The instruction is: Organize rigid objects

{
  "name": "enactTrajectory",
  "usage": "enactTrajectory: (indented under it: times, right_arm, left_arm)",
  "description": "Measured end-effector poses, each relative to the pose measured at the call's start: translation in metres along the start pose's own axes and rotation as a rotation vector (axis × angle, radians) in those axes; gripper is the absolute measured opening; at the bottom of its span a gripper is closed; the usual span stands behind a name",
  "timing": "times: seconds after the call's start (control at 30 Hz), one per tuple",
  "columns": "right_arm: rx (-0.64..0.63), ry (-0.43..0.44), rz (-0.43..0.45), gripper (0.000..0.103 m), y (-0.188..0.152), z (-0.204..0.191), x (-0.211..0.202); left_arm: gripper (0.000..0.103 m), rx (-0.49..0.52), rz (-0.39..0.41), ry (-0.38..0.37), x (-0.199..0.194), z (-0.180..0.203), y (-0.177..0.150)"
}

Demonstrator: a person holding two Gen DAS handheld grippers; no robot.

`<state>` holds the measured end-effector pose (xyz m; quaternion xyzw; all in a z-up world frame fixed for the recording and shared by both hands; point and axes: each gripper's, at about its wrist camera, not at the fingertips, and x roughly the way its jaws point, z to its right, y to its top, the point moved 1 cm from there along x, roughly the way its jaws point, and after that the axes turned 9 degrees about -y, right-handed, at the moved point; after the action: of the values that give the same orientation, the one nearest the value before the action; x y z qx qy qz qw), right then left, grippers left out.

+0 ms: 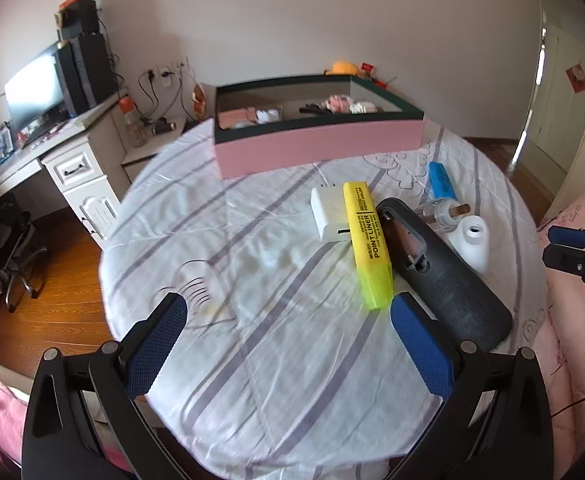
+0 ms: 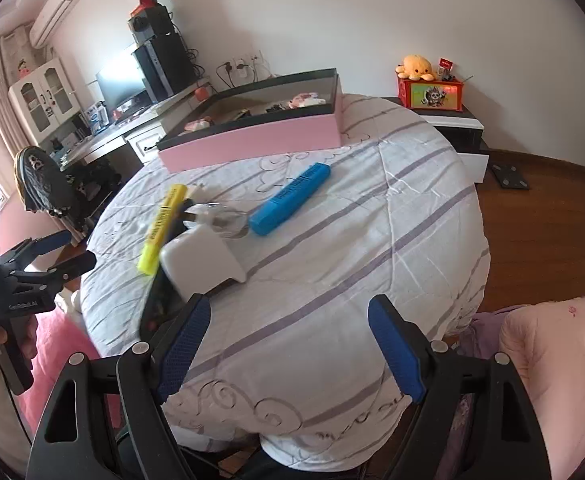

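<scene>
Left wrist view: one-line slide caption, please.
Open left gripper above striped tablecloth, near yellow highlighter, white charger and black remote; pink-sided box behind.

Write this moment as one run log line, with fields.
left gripper: open, empty | right gripper: open, empty | yellow highlighter, blue highlighter: on table | pink box: open

Monitor [image 1: 32,92], desk [image 1: 24,160], plush octopus [image 2: 415,66].
</scene>
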<state>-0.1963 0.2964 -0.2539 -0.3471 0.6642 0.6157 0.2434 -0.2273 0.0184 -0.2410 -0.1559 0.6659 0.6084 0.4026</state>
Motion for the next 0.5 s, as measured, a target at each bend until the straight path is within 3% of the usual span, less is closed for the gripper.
enactTrajectory:
  times: [0.23, 0.37, 0.43, 0.5]
  right_arm:
    - [0.006, 0.008, -0.038, 0.083, 0.006, 0.006, 0.026]
    - [0.000, 0.021, -0.046, 0.083, 0.009, 0.006, 0.036]
    - [-0.002, 0.026, -0.044, 0.083, 0.011, 0.005, 0.039]
    - [-0.003, 0.031, -0.047, 0.083, 0.014, 0.005, 0.043]
  left_arm:
    - [0.103, 0.051, -0.085, -0.043, 0.054, 0.019, 0.011]
    - [0.103, 0.056, -0.106, -0.032, 0.074, 0.021, 0.017]
    - [0.095, 0.042, -0.095, -0.044, 0.080, 0.016, 0.021]
    - [0.074, 0.042, -0.093, -0.089, 0.083, 0.014, 0.023]
